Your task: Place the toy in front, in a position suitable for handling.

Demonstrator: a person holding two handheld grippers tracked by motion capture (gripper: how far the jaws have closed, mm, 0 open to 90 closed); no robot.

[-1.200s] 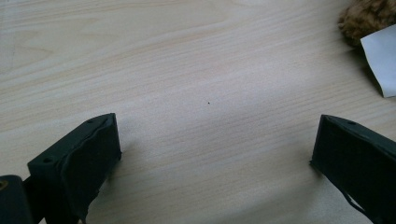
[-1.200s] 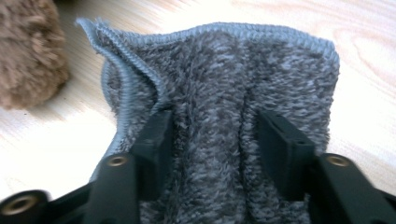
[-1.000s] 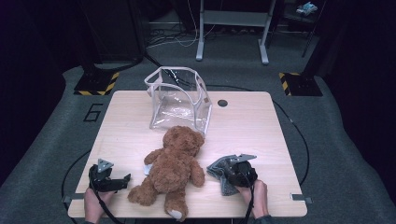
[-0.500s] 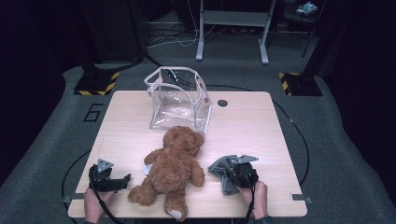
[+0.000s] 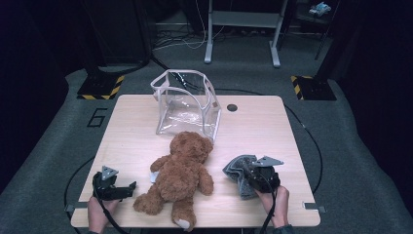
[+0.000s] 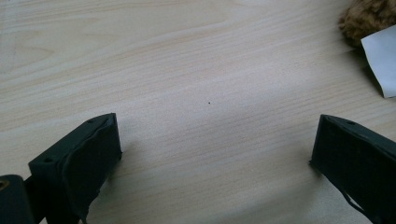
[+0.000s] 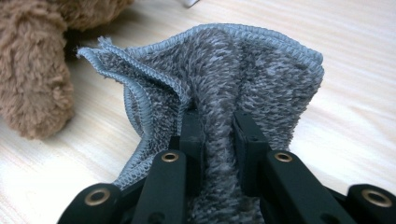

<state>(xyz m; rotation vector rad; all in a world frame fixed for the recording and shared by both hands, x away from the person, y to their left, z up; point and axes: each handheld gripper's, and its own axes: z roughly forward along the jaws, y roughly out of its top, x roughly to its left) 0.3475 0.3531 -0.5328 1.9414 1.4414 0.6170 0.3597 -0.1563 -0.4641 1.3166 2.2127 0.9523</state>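
Pale wood worktop (image 5: pixel 253 122) carries a bear (image 5: pixel 181 170) and a clear bag (image 5: pixel 185 105). A grey cloth (image 7: pixel 233 74) is pinched by the right gripper (image 7: pixel 217 123), whose jaws have just been closing on it. The left gripper (image 6: pixel 210 144) is held released over bare wood.

Ahead of the left gripper (image 5: pixel 127 187) the wooden table (image 5: pixel 131 131) lies bare between its wide-spread jaws and on toward the far edge. Just to its right the teddy bear (image 5: pixel 180 173) blocks the way, a white tag (image 6: pixel 380 63) jutting from it. The right gripper (image 5: pixel 249 178) has the bear's arm close on its left and folds of grey cloth (image 7: pixel 219 74) crowding its jaws. Beyond the bear's head a clear plastic bag (image 5: pixel 187 105) stands open, and right of it there is open tabletop.
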